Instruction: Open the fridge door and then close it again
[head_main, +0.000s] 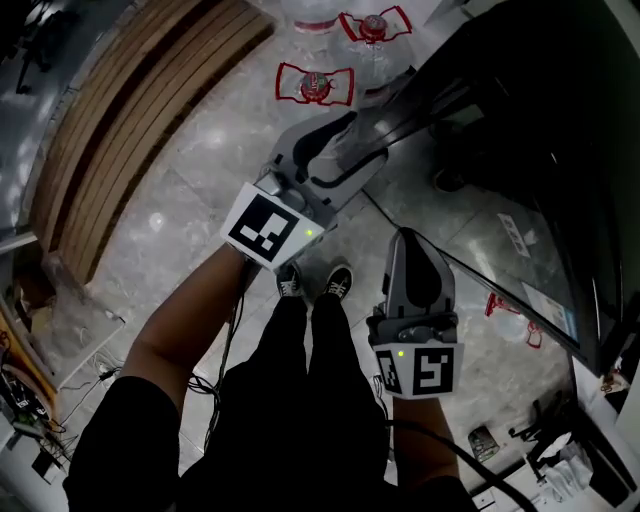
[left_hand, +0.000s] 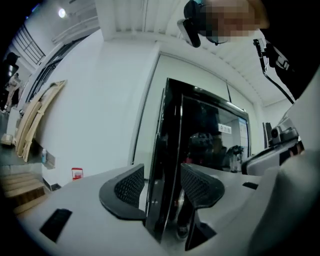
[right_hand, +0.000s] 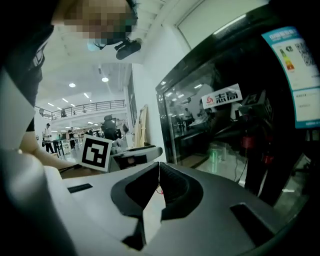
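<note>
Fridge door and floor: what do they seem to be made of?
The fridge door looks like dark glossy glass, or a glass-faced panel: it mirrors the lit hall. The floor looks like polished grey stone or tile: mottled veins, soft sheen.

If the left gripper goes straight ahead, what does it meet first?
Probably the near edge of the fridge door, which lines up between the open jaws of the left gripper; depth is unclear.
</note>
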